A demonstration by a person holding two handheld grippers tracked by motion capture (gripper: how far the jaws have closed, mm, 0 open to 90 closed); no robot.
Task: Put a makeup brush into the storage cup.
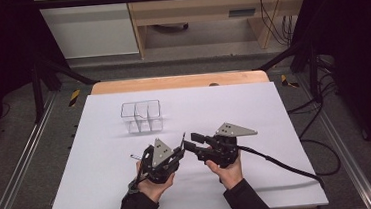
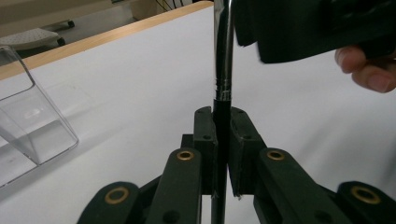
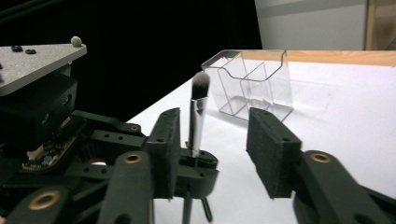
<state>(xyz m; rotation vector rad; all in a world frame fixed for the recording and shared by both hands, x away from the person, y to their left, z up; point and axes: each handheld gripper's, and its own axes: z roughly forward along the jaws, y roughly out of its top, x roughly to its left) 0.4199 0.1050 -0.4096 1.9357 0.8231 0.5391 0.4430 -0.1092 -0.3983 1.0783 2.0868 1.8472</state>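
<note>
on the left of the table, well back from your hands, the clear organizer stands with nothing visible in it; nearer you, your left gripper is clenched on the brush, its handle pinched between the pads with the bristles up; just beside it, your right gripper has let go, its jaws standing apart on either side of the brush without pressing it; so the handover to the left looks done, and carrying the brush to the organizer and dropping it in a slot is still left; the brush top is cut off in the left gripper view, and from above it is a thin sliver, hard to make out between the two grippers.
</note>
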